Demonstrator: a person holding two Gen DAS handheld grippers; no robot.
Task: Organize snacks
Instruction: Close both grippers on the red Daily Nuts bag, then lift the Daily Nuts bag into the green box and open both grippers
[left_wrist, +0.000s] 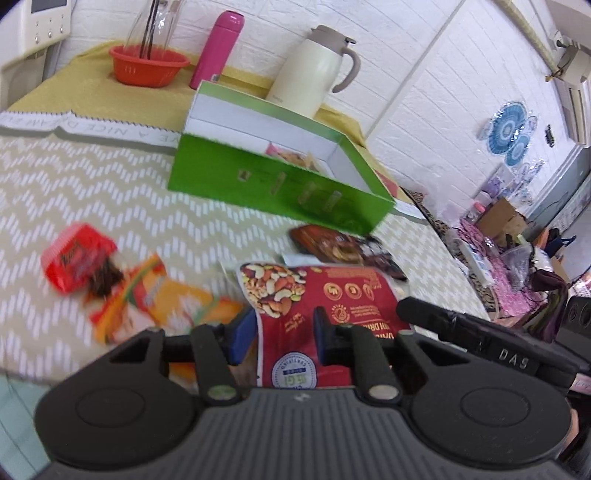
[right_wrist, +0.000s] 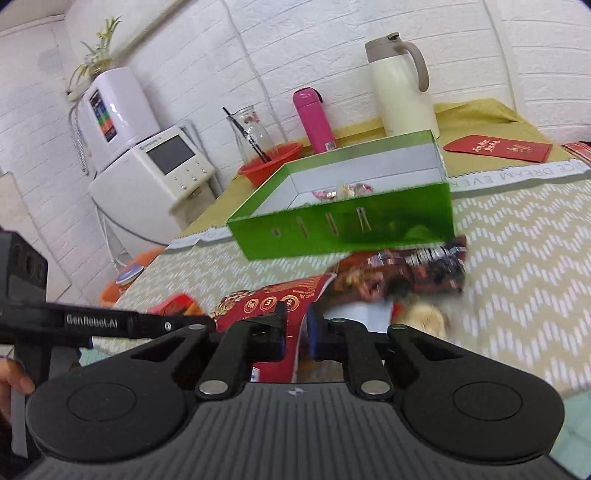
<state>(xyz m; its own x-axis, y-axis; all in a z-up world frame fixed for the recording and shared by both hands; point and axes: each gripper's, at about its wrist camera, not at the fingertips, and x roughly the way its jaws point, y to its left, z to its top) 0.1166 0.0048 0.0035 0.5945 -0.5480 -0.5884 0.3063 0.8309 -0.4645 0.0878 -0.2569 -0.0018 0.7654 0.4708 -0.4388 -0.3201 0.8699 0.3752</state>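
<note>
A desk (left_wrist: 92, 177) in a zigzag cloth stands against a white brick wall (right_wrist: 332, 44). The green box (left_wrist: 273, 184) holds a few wrappers, blurred. The red nut bag (left_wrist: 325, 295) lies between the left tool's (left_wrist: 284, 334) parted fingers; the right tool (right_wrist: 297, 332) seems clenched on its edge.

Looking like a lived-in home room: sitting against a white brick-pattern wall (right_wrist: 332, 44), a table under a zigzag cloth (left_wrist: 74, 177) carrying a cream thermal jug (left_wrist: 314, 70), a pink flask (left_wrist: 218, 48) and a red plastic basin (left_wrist: 147, 66). Standing alongside, a water dispenser (right_wrist: 155, 173); piling up in the far corner, household clutter (left_wrist: 509, 251).
</note>
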